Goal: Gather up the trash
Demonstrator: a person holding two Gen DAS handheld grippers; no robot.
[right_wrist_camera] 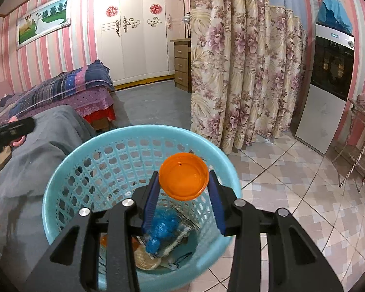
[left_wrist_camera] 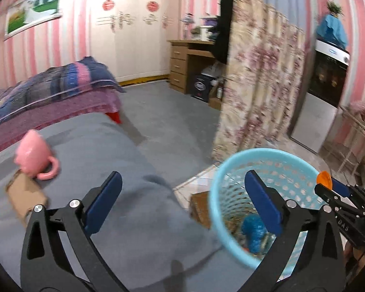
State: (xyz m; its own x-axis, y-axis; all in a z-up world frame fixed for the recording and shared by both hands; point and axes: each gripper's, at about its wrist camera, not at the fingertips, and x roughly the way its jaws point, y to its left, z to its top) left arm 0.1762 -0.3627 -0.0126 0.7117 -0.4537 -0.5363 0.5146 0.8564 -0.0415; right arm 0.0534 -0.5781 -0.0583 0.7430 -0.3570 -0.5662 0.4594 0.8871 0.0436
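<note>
left gripper (left_wrist_camera: 182, 199): tilted down, jaws spread wide, nothing in them, over the grey couch (left_wrist_camera: 90, 170) edge
right gripper (right_wrist_camera: 182, 194): tilted down, pinching the orange lid (right_wrist_camera: 183, 176) above the blue basket (right_wrist_camera: 68, 168)
basket: on the floor beside the couch, trash inside

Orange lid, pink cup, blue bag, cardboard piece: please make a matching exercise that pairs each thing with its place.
Things:
1. orange lid
2. pink cup
3. blue bag
4. cardboard piece

Places:
A. at the bottom of the basket
B. flat on the grey cover, next to the cup
C. between the fingers of the right hand-held gripper, above the basket
D. tipped over on the grey cover

Pairs: 1-C, 2-D, 3-A, 4-B
</note>
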